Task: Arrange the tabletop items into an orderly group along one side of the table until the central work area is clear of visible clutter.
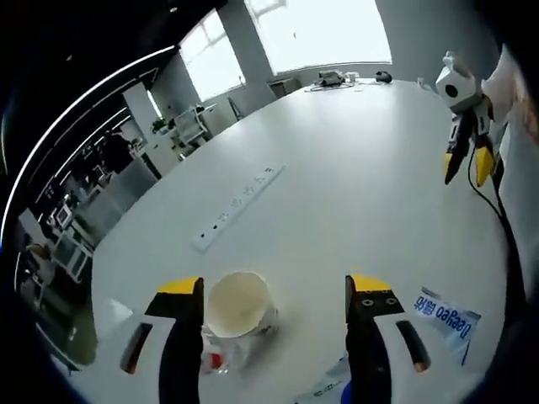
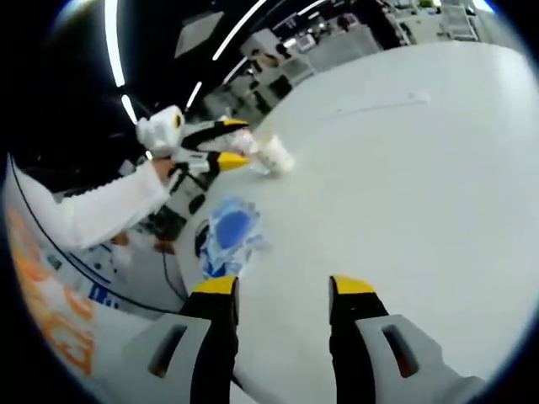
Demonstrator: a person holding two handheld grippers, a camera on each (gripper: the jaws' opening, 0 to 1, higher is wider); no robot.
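Left gripper view: the left gripper (image 1: 274, 290) is hanging low over the white table (image 1: 362, 168), jaws spread wide and grasping nothing. A paper cup (image 1: 238, 305) is lying tipped on its side between the jaws, mouth facing the camera, close to the left jaw; whether it is touching that jaw cannot be told. Likely the gripper is lining up to grab the cup, which is sitting near the table edge. A blue-printed packet (image 1: 446, 318) is lying just right of the right jaw, another wrapper (image 1: 324, 387) at the bottom between the jaws. A white power strip (image 1: 240, 206) is lying mid-table, well apart from the cup, so the centre is not cleared yet. Small clutter (image 1: 337, 80) is sitting at the far end by the windows. The right gripper (image 1: 467, 164) is hovering at the right, above the table, off any item.

Right gripper view: the right gripper (image 2: 282, 290) is released, jaws apart with bare table between them. A crumpled blue plastic bag (image 2: 229, 234) is lying ahead of the left jaw near the edge, not visible as such in the other view. This view is giving the side look: the left gripper (image 2: 232, 143), held by a white sleeve (image 2: 93, 210), is bracketing the cup (image 2: 276, 156). The power strip (image 2: 379, 105) is showing faintly farther out.
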